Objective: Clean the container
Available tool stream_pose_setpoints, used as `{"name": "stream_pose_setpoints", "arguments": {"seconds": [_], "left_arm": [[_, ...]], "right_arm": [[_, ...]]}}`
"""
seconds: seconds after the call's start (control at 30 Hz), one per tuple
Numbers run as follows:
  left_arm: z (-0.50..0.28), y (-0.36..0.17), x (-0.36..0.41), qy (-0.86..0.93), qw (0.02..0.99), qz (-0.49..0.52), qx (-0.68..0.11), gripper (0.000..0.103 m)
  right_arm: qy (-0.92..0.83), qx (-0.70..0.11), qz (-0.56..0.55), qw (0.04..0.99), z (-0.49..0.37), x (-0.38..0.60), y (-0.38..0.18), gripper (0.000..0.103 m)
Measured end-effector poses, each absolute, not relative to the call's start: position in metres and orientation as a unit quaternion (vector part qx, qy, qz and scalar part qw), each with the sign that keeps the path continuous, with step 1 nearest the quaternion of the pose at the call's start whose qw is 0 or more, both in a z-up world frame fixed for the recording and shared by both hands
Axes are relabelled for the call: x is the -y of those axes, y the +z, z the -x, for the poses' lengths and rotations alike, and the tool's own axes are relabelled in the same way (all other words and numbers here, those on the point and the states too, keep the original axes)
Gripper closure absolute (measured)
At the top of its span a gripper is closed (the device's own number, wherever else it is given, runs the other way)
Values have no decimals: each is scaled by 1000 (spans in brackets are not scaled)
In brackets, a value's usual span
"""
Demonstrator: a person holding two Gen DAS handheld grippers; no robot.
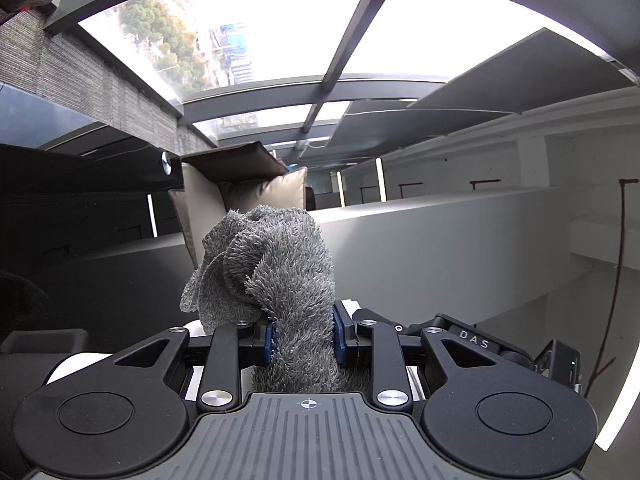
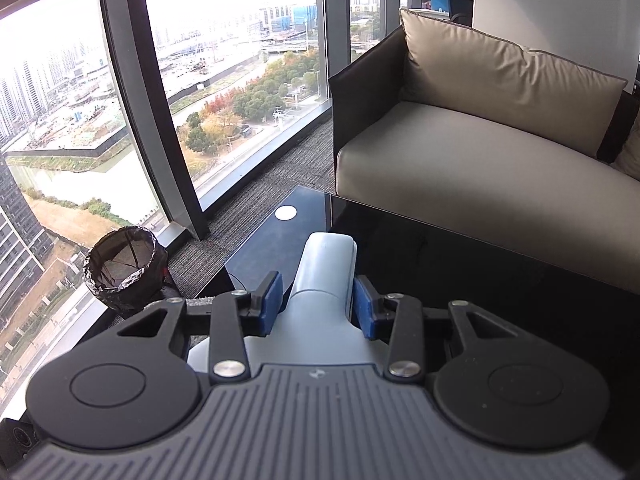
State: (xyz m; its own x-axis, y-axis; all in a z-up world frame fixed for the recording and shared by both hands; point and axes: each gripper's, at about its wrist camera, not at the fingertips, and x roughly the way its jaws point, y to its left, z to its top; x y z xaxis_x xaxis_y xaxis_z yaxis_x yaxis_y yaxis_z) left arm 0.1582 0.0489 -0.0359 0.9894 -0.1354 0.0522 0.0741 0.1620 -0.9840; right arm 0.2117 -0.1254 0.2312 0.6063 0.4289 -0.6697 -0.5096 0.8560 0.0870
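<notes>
a bunched grey cloth (image 1: 276, 280) was clamped between the blue pads of the left gripper (image 1: 303, 332), standing up past the fingers. a pale blue container (image 2: 326, 276) was gripped by the right gripper (image 2: 318, 302), held over a black glass table (image 2: 460, 256) near a beige sofa (image 2: 480, 120).

One grey cloth (image 1: 272, 272), one pale container (image 2: 326, 280), one bin (image 2: 124, 270), one sofa (image 2: 480, 136).
</notes>
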Motion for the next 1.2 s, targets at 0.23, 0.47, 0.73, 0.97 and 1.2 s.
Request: {"name": "stream_pose_setpoints", "arguments": {"seconds": [0.23,0.47,0.73,0.97,1.2], "left_arm": [[-158,-57,-52,-41,753,655,-50,79],[-161,-80,-61,-3,737,670,-87,79],[-162,-88,-70,30,736,666,-115,79],[-160,-93,-77,50,733,666,-128,79],[-155,-87,-79,42,730,671,-119,79]], "right_arm": [[268,-357,66,893,-208,121,231,63],[280,-353,77,890,-201,116,231,63],[297,-348,91,885,-193,109,231,64],[318,-340,109,878,-185,102,232,64],[337,-334,124,872,-179,97,232,64]]}}
